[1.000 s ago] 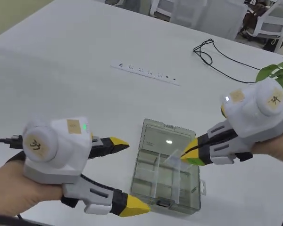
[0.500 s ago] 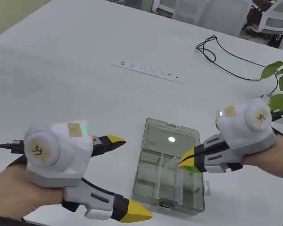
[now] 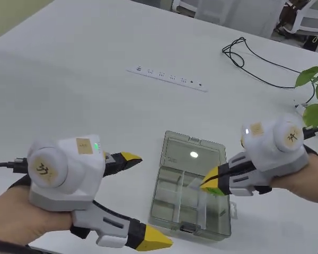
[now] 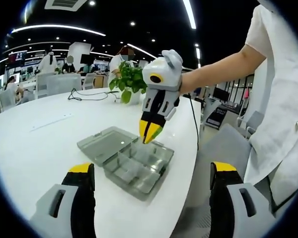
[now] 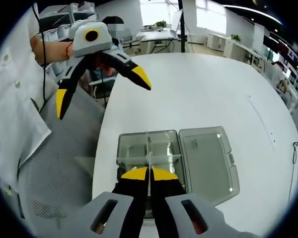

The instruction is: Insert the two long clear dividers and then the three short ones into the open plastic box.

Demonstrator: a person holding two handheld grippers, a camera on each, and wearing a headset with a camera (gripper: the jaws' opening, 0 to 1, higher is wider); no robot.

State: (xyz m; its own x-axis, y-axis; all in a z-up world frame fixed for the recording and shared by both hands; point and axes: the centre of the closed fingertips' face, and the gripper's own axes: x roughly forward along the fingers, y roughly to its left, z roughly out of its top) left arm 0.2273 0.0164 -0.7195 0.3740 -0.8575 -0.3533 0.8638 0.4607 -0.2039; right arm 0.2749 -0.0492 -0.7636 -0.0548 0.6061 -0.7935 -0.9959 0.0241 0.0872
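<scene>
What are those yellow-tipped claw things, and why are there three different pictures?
They are hand-held grippers: a person holds one in each hand. One picture comes from a camera on the person's head; the two round ones come from cameras on the grippers. The left gripper has its jaws open and holds nothing. The right gripper has its jaws shut on a clear divider, at the open plastic box on the white table. A power strip, a black cable and a green plant lie farther back.
</scene>
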